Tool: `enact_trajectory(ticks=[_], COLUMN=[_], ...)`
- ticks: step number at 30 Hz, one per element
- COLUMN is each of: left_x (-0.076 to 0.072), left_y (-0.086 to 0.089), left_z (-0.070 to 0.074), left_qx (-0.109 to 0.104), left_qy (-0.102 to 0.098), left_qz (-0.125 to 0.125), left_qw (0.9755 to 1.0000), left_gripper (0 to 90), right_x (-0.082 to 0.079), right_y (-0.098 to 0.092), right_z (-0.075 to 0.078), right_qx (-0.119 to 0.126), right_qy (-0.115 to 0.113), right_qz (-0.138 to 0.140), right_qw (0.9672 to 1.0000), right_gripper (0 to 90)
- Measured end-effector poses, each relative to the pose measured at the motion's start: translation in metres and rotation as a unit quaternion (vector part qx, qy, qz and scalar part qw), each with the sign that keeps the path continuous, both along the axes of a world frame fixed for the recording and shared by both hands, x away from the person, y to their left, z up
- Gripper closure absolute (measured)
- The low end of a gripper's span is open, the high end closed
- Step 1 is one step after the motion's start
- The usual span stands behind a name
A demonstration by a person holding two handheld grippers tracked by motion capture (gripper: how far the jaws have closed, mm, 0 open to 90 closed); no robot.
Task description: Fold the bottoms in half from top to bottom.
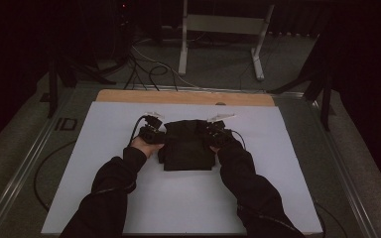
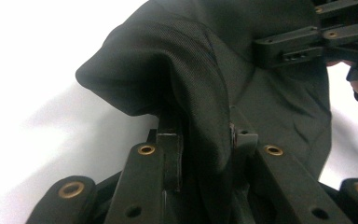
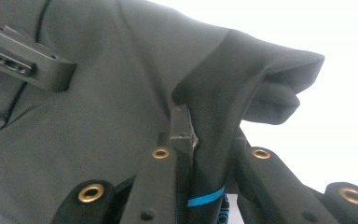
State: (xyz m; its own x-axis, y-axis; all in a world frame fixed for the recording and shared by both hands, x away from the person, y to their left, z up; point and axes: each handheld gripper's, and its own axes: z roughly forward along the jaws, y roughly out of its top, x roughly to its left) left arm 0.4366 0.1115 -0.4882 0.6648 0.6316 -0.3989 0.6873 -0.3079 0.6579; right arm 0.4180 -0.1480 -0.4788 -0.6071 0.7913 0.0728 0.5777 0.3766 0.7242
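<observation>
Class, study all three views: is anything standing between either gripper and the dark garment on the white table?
Nothing visible does. The left gripper and the right gripper are each clamped on a fold of the dark garment, one at each side.

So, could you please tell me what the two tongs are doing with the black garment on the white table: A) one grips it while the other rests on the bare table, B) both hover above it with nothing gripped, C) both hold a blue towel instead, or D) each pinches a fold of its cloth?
D: the left tongs and the right tongs each have a fold of the black garment clamped between their jaws.
</observation>
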Motion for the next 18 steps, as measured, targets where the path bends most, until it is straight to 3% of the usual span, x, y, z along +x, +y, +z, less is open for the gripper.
enact_trajectory(ticks=[9,18], left_x=[0.014,0.023], left_y=[-0.001,-0.004], left_z=[-0.005,-0.010], left_qx=[0.018,0.029], left_qy=[0.001,0.016], left_qz=[0.007,0.012], left_qw=[0.9998,0.9994], left_gripper=[72.3,71.7], right_x=[0.012,0.022], right_y=[0.006,0.010], right_z=[-0.004,-0.014], right_qx=[-0.014,-0.025], right_qy=[-0.001,0.009], right_qz=[-0.009,-0.021], right_qw=[0.9999,0.9994], right_gripper=[80.7,80.5])
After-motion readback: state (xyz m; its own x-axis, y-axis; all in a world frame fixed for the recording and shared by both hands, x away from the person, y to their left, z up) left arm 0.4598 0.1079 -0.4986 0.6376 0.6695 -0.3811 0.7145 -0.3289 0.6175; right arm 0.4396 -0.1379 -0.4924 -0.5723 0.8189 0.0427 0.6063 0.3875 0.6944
